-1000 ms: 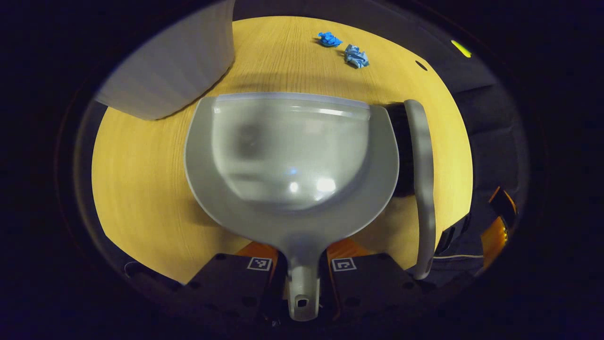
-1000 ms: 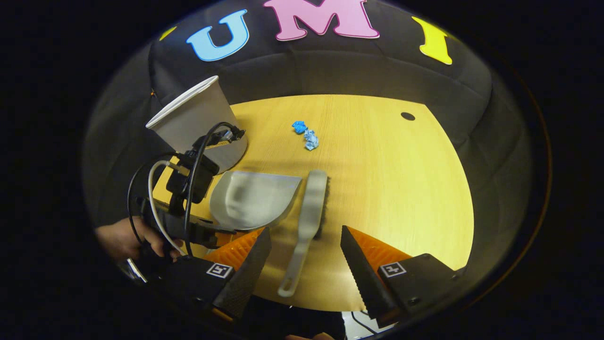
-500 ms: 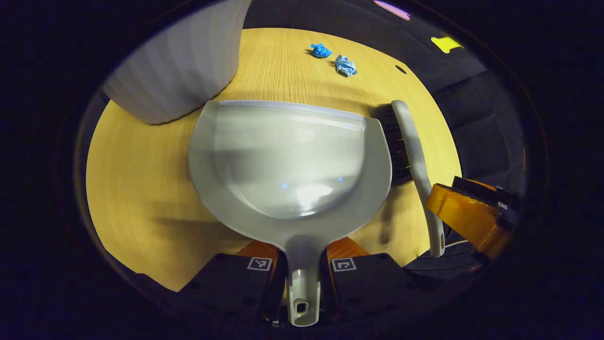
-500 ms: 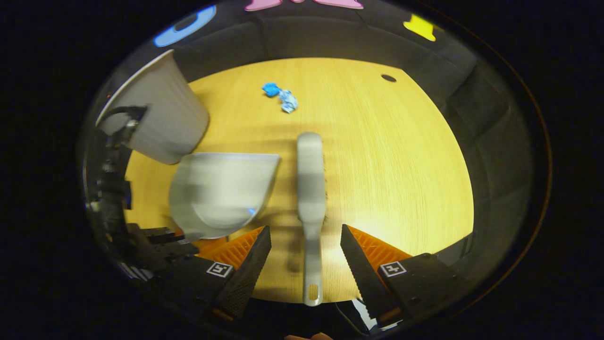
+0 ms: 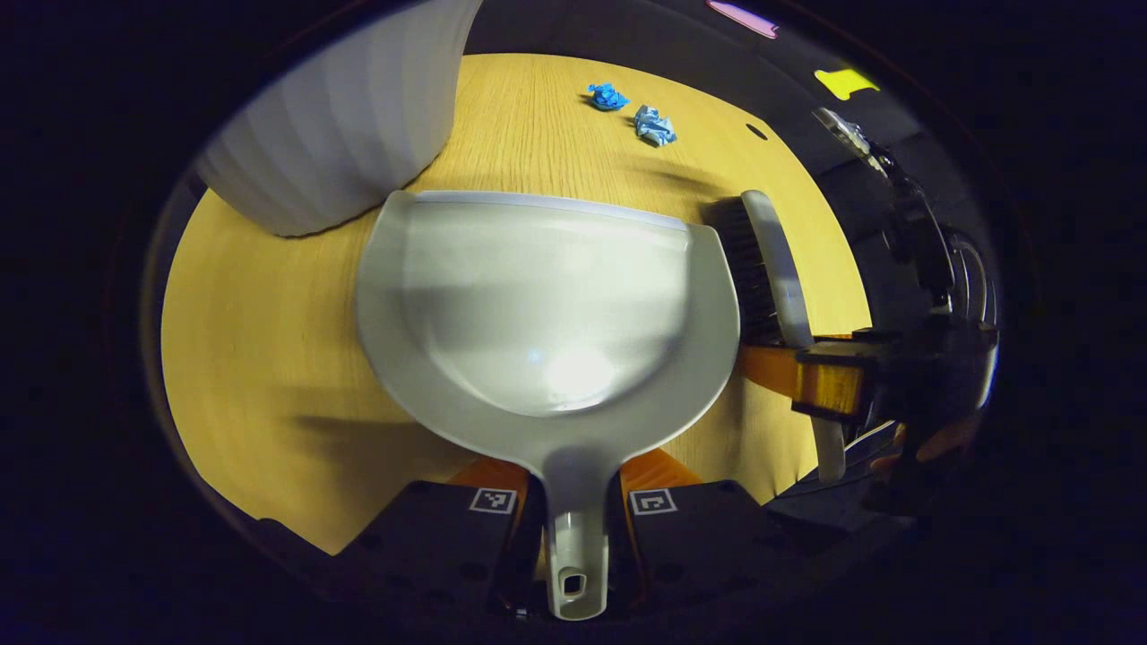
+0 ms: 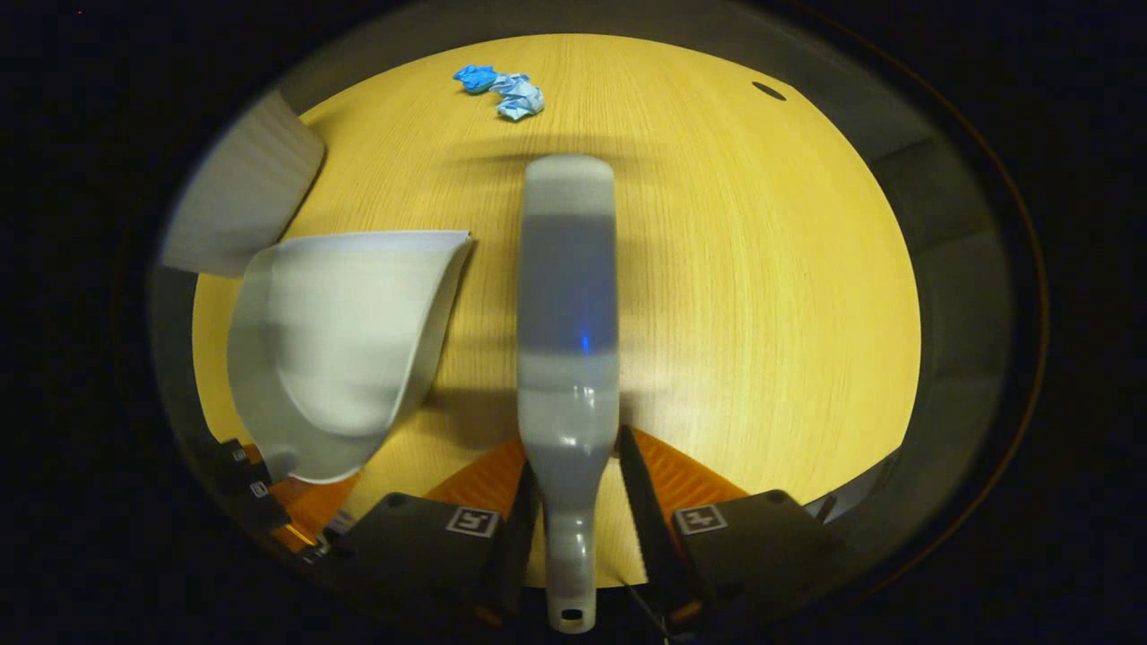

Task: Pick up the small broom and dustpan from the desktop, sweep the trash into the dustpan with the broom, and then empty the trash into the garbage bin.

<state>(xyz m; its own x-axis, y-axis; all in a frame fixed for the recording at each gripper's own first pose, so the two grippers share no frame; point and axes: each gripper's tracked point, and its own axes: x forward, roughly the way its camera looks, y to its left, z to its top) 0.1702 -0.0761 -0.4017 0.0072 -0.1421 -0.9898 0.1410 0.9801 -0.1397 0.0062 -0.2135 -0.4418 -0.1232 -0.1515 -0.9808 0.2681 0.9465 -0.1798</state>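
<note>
The left gripper has its jaws closed tight on the handle of the dustpan, a smooth grey plastic scoop whose wide mouth points far across the wooden counter. The right gripper has its jaws closed on the narrow handle of the broom, long axis running near to far, just right of the dustpan. Two crumpled blue scraps lie at the far side, a ribbed grey bin far left.
</note>
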